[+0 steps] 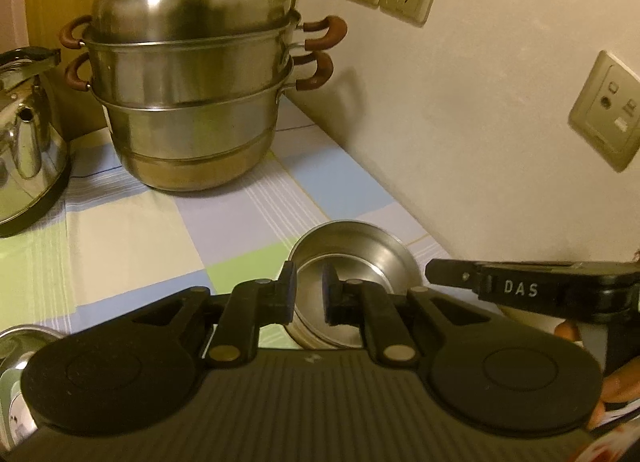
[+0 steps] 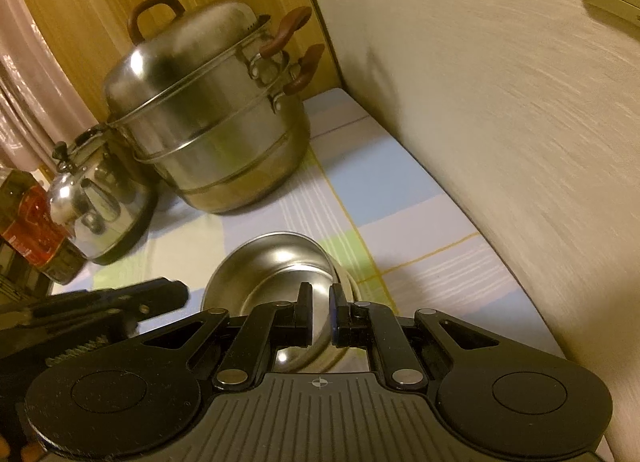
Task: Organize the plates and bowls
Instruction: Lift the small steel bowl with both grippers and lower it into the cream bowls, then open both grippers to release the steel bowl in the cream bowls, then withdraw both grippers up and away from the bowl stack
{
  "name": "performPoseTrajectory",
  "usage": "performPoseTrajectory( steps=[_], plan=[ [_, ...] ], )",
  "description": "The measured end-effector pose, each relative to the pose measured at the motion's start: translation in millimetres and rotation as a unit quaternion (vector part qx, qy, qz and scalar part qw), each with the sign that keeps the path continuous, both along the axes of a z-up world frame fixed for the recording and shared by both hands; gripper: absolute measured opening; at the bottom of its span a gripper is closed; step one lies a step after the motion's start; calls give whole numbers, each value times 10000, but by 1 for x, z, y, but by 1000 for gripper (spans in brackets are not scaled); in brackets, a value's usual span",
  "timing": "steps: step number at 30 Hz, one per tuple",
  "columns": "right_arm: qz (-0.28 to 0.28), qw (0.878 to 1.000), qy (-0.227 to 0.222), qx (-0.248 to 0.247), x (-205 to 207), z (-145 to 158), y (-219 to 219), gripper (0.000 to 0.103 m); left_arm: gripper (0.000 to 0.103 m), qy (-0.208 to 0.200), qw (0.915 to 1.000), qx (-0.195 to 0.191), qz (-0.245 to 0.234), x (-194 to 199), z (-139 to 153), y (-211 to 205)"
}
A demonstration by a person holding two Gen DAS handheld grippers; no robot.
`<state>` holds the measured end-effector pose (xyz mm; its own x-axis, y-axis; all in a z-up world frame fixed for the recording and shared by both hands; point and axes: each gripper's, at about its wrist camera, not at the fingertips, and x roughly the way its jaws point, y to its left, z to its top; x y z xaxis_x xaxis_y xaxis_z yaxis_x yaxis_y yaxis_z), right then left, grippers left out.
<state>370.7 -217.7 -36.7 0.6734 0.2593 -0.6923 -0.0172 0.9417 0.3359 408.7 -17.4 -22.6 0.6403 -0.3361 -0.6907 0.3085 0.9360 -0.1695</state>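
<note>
Cloth checked in pale blue, green and cream is spread over the table. A round stainless-steel bowl is seen on it near the beige wall, seated in a second steel dish. The left gripper is clenched on the bowl's near wall, one pad outside and one inside. The right gripper is likewise clamped on the bowl's rim. A two-tier steel steamer pot with brown handles and a shiny steel kettle are set well behind.
</note>
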Motion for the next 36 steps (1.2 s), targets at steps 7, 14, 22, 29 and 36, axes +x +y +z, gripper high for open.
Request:
performPoseTrajectory(
  steps=[7, 14, 22, 29, 36],
  plan=[
    [54, 9998, -51, 157, -32, 6, -4, 12, 13, -38, 9999, -70, 131, -38, 16, 13],
    [134, 9993, -184, 295, -79, 14, -10, 44, 15, -18, 9996, -38, 278, -88, 24, 30],
    [320, 9984, -268, 376, -139, 22, -13, 63, 20, 99, 9984, 18, 561, -157, 24, 47],
    [574, 9975, -208, 358, -190, 21, -11, 72, 21, 249, 9959, 106, 866, -217, 18, 57],
    [818, 9964, -52, 204, -229, 10, -10, 76, 23, 377, 9932, 172, 1089, -261, 9, 55]
  ],
)
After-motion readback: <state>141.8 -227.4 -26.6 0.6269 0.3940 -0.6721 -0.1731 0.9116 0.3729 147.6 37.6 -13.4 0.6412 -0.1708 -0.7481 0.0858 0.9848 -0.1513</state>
